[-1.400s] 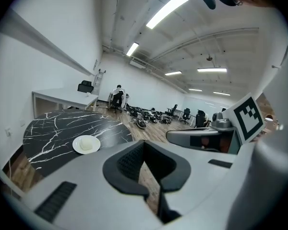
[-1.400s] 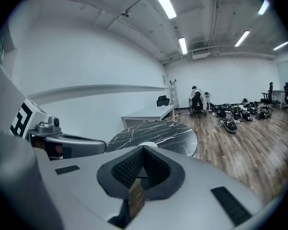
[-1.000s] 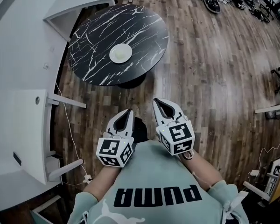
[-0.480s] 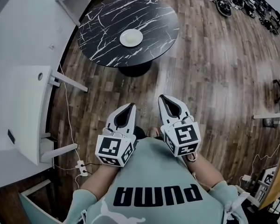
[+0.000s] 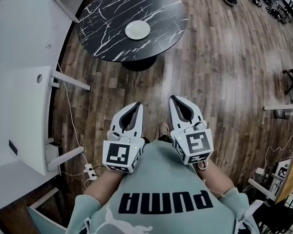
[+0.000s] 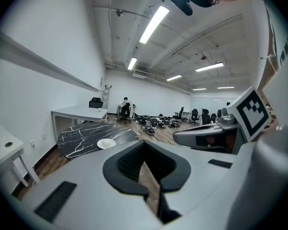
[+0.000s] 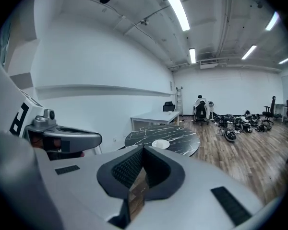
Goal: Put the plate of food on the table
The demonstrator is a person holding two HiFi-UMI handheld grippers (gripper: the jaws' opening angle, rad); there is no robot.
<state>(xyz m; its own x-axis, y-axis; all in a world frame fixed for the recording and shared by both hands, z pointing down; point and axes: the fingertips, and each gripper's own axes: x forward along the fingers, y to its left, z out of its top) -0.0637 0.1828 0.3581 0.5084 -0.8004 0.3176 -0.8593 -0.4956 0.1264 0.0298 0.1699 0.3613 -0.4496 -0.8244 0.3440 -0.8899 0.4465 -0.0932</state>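
While the person stood on the wood floor [image 5: 224, 72] well apart from the round black marble table [image 5: 107, 23], the white plate [image 5: 137, 29] sat on that tabletop, near its middle; its contents were too small to make out. Left gripper [image 5: 136, 105]: jaws closed tip to tip, nothing between them, only floor showing through the gap behind the tips. Right gripper [image 5: 175, 99]: likewise closed and empty. Both were held side by side before the chest, near each other but apart, pointing toward the table.

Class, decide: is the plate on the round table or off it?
On it: the plate sits flat near the middle of the table.
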